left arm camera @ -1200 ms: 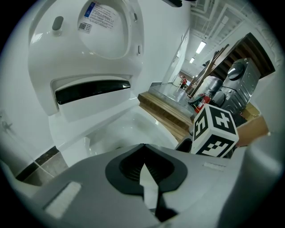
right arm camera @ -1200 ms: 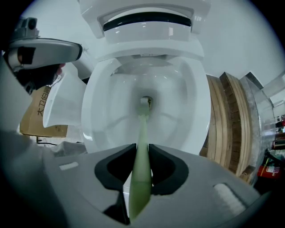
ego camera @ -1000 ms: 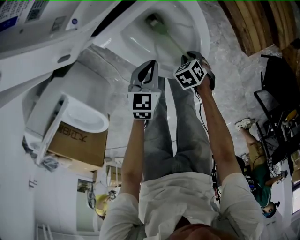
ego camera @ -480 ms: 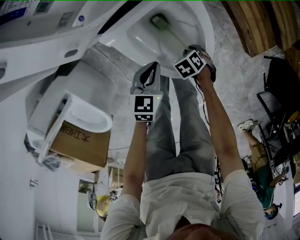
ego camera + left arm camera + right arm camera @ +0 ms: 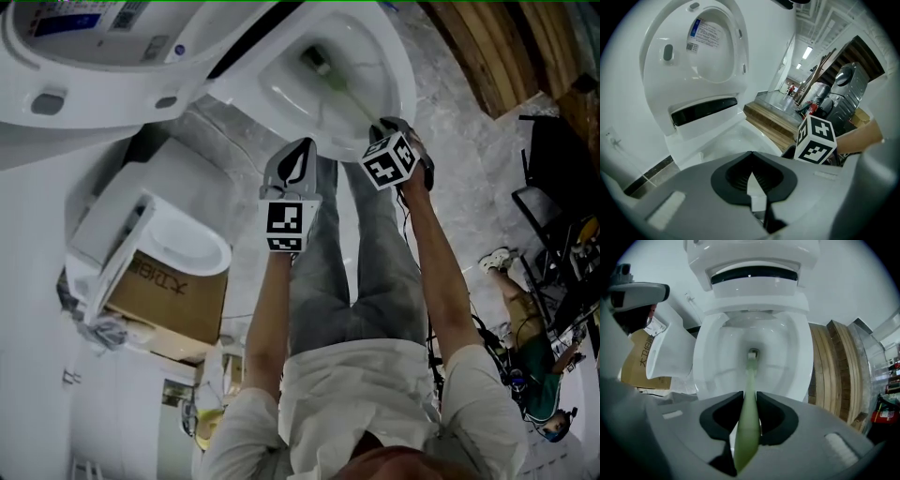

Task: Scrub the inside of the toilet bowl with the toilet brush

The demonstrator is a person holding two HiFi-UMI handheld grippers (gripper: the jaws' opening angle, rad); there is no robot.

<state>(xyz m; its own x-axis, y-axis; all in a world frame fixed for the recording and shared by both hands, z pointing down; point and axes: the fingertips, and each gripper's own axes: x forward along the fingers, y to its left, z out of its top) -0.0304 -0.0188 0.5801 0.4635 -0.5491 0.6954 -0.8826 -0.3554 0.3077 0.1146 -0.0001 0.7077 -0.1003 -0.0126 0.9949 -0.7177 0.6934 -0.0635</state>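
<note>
Right hand-held gripper (image 5: 749, 401) clamped on green brush (image 5: 751, 373) handle, left hand-held gripper (image 5: 751, 163) closed, empty, alongside; brush head down at bowl (image 5: 790, 352) outlet; risk: smooth tapered handle may twist or slide between jaws under scrub pressure, head skating off porcelain.

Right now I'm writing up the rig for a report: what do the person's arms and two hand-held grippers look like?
The left hand-held gripper and right hand-held gripper have light grey bodies with black pads. Each carries a cube of black-and-white square markers. A thin black cable runs beside the right forearm. The person wears a white short-sleeved shirt, forearms bare.
</note>
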